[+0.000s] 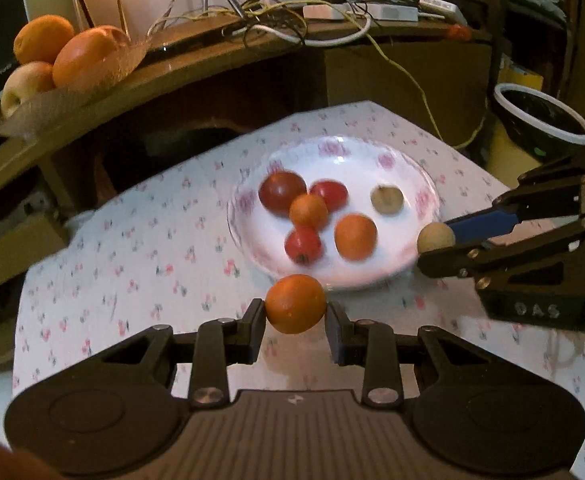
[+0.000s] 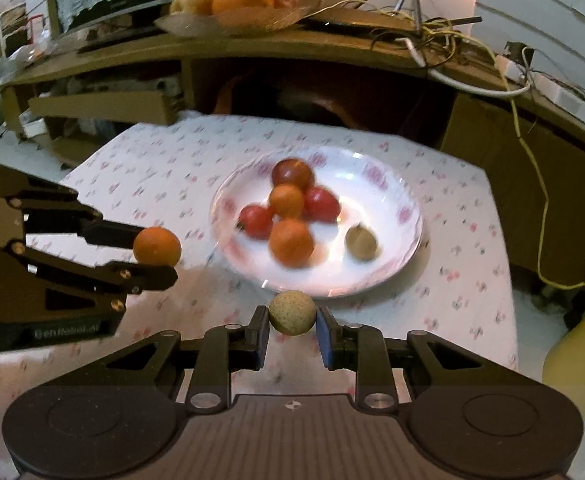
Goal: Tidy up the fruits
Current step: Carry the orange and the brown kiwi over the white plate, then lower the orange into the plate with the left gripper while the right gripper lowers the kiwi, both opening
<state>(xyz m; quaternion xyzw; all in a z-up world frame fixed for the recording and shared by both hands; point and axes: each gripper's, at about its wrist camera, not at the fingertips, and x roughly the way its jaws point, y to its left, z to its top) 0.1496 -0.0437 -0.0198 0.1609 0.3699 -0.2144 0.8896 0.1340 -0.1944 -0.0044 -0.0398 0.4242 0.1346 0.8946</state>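
Carry step: left gripper jaws clamped a small orange, right gripper jaws a tan longan-like fruit. Both hung just short of the plate rim; next, probably, each needs placing among its own kind.

plate: glossy glazed | tablecloth: matt printed cloth | shelf: smooth wood

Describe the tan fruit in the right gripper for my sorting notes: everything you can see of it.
The tan fruit is small, round and pale beige, with a matte, finely speckled skin that looks dry and slightly rough. It appears whole and undamaged. It is clamped at its two sides between the pads of the right gripper, lifted off the floral tablecloth, just before the near rim of the white plate. Nothing else touches it. From the left wrist view it sits at the plate's right edge.
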